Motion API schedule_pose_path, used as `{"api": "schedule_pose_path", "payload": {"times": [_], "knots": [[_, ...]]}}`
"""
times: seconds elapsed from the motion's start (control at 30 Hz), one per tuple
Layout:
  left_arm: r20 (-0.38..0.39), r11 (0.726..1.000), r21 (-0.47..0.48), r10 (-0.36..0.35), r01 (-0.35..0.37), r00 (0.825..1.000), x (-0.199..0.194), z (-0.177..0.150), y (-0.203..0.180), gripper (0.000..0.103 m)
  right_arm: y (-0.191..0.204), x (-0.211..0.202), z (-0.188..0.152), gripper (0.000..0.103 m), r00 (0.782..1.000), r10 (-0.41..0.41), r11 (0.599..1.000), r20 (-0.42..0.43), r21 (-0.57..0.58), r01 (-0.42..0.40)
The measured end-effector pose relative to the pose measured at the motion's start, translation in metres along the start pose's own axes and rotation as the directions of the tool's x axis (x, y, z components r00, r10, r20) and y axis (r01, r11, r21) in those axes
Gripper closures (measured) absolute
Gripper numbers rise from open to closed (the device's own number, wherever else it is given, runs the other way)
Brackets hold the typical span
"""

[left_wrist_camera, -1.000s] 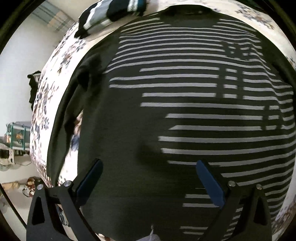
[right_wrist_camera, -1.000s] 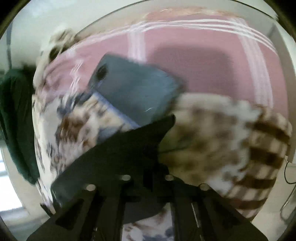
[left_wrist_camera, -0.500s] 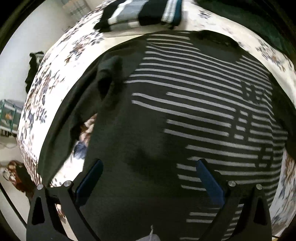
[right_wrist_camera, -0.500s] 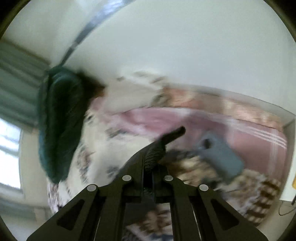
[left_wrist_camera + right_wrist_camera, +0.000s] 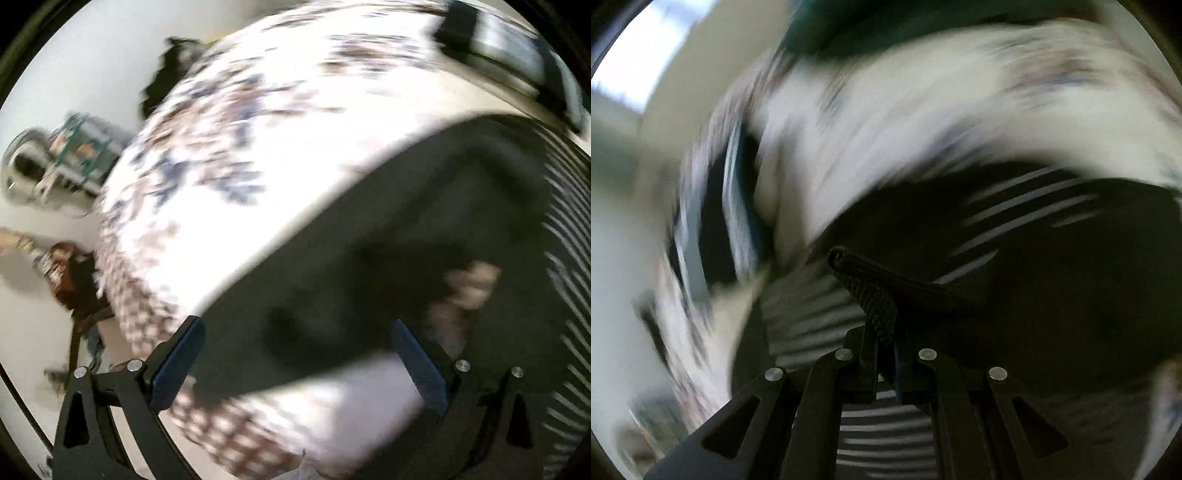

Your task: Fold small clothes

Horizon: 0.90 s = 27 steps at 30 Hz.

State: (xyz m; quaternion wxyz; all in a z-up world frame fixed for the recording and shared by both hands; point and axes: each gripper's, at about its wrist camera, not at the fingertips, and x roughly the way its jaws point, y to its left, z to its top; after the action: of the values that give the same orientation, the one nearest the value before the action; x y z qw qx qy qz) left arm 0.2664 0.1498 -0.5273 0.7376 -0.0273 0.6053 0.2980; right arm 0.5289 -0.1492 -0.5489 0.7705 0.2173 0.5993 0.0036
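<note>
A dark sweater with white stripes (image 5: 388, 236) lies spread on a floral bedsheet (image 5: 236, 155). Its long dark sleeve runs across the left wrist view, the striped body at the right edge. My left gripper (image 5: 295, 350) is open and empty, hovering over the sleeve's end. In the right wrist view my right gripper (image 5: 882, 332) is shut on a ribbed dark edge of the sweater (image 5: 871, 291), lifted above the striped body (image 5: 1052, 258). Both views are blurred by motion.
A folded striped garment (image 5: 509, 59) lies on the bed at the far right of the left wrist view and shows in the right wrist view (image 5: 716, 221). A dark green cloth (image 5: 886, 26) lies beyond the sheet. Left of the bed edge are floor and clutter (image 5: 70, 155).
My left gripper has swung left from over the sweater's striped body to its sleeve near the bed edge. My right gripper, still holding cloth, has swung from the pillows and wall down over the sweater.
</note>
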Motion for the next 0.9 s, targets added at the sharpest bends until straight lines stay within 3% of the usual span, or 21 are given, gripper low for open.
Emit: {"api": "schedule_pose_path", "payload": {"times": [0.07,0.13,0.27,0.3,0.37,0.43,0.5,0.6,0.73,0.83,0.87,0.9], "knots": [[-0.006,0.998,-0.039,0.044,-0.044,0.999,0.014,0.004,0.035,0.0,0.076,0.034,-0.025,0.097,0.999,-0.005,0.986,-0.045,-0.166,-0.002],[-0.021,0.994,-0.069,0.081,-0.082,0.997,0.028,0.005,0.064,0.0,0.128,0.061,-0.048,0.097,0.996,-0.031,0.959,-0.089,-0.283,0.005],[-0.073,0.987,-0.138,0.079,-0.088,0.994,0.05,0.002,0.105,0.0,0.165,0.097,-0.079,0.097,0.98,-0.153,0.924,-0.124,-0.371,0.097],[-0.081,0.986,-0.149,0.065,-0.076,0.995,0.053,0.001,0.11,0.0,0.16,0.097,-0.081,0.096,0.98,-0.142,0.93,-0.136,-0.359,0.084],[-0.092,0.983,-0.181,0.014,-0.03,0.996,0.06,-0.002,0.125,0.0,0.149,0.089,-0.082,0.08,0.977,-0.1,0.947,-0.191,-0.321,0.034],[-0.109,0.98,-0.2,-0.042,0.02,0.993,0.066,-0.008,0.137,0.0,0.124,0.067,-0.084,0.045,0.969,0.002,0.973,-0.246,-0.221,-0.059],[-0.119,0.972,-0.223,-0.099,0.071,0.988,0.072,-0.016,0.148,0.0,0.093,0.032,-0.094,0.036,0.973,0.062,0.985,-0.224,-0.141,-0.095],[-0.146,0.951,-0.262,-0.205,0.162,0.968,0.084,-0.029,0.161,0.0,0.047,-0.015,-0.11,0.033,0.984,0.015,0.994,-0.179,-0.1,-0.034],[-0.195,0.896,-0.33,-0.372,0.296,0.907,0.116,-0.049,0.168,0.0,-0.013,-0.045,-0.14,0.033,0.98,-0.044,0.999,-0.197,-0.025,0.039],[-0.22,0.886,-0.34,-0.401,0.315,0.889,0.135,-0.056,0.16,0.0,-0.027,-0.034,-0.15,0.033,0.966,-0.106,0.994,-0.234,-0.02,0.104],[-0.212,0.888,-0.341,-0.393,0.309,0.895,0.137,-0.056,0.158,0.002,-0.035,-0.032,-0.158,0.033,0.961,-0.118,0.993,-0.249,-0.017,0.117],[-0.193,0.885,-0.346,-0.393,0.313,0.899,0.136,-0.055,0.157,0.014,-0.039,-0.03,-0.165,0.033,0.959,-0.122,0.992,-0.257,-0.014,0.123]]}}
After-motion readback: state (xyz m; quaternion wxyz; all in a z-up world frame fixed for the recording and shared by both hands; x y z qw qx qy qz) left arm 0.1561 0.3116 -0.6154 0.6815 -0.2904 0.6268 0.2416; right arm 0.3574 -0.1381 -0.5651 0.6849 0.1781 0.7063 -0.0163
